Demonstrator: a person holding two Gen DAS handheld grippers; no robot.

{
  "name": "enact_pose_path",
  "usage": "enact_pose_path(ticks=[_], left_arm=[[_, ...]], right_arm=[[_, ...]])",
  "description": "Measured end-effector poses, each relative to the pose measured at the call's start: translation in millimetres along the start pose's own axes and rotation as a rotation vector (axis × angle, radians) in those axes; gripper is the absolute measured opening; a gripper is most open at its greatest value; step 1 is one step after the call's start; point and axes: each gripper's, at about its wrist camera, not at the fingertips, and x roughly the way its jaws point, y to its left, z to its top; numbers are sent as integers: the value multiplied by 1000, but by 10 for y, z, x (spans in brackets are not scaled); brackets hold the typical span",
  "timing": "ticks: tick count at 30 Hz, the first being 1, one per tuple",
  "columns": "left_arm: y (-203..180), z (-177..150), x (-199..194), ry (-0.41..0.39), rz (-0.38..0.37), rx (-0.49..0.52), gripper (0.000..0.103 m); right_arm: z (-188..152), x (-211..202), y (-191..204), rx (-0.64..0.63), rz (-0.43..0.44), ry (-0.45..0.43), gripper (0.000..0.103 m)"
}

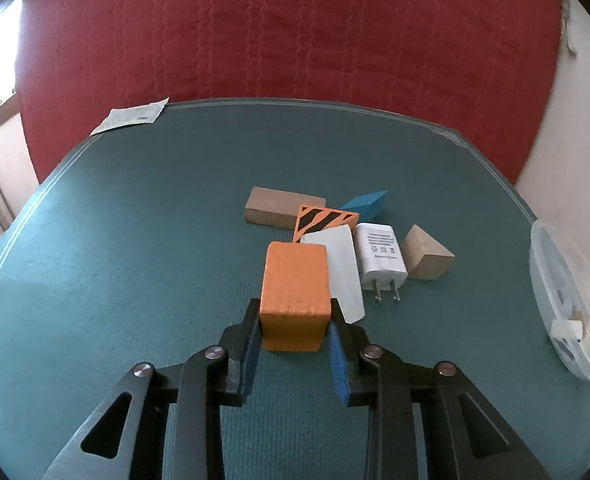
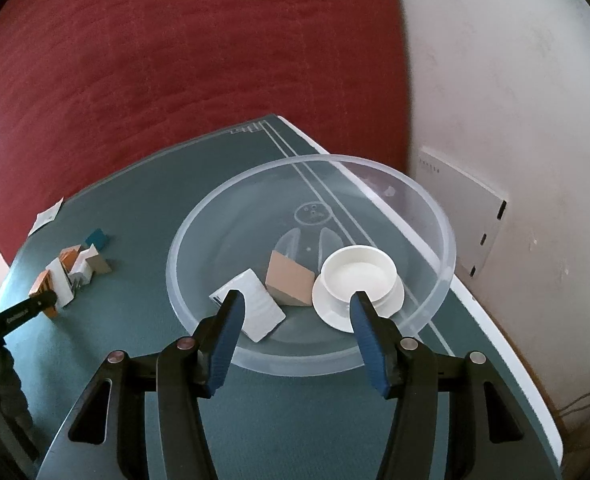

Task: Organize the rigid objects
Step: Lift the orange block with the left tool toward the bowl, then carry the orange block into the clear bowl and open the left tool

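Note:
My left gripper [image 1: 295, 308] is shut on an orange block [image 1: 295, 280], its pads pressing the block's two sides just above the teal mat [image 1: 135, 240]. Behind the block lie a white block [image 1: 339, 264], a white charger [image 1: 383, 256], a striped orange-and-black block [image 1: 323, 220], a blue block [image 1: 367, 204], a long brown block [image 1: 279, 210] and a brown wedge [image 1: 427, 256]. My right gripper [image 2: 297, 300] stands open over the near rim of a clear plastic bowl [image 2: 295, 364]. The bowl holds a white flat piece [image 2: 255, 304], a brown wedge [image 2: 291, 280] and a white round dish [image 2: 359, 276].
A red quilted cover [image 1: 295, 32] rises behind the table. A paper slip [image 1: 131, 116] lies at the mat's far left corner. The bowl [image 1: 551, 280] sits at the right edge of the left wrist view. A white wall with a panel [image 2: 467, 216] is on the right.

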Motion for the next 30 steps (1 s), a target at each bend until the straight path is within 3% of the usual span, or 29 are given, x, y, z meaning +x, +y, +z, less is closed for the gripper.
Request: enact_pose_path(ticks=[12,18,30], left_arm=[[-326,103,-399,-77,-43,45,31],[-745,146,-510,-87,-115,130,32],[-1689,42,-570,-26,-294,297,32]], right_arm=[[8,-20,-63,-36,-37,-13,56],[39,-25,-137,-40,-45,-14,56],[83,-44,-318,-21,-50,-23,56]])
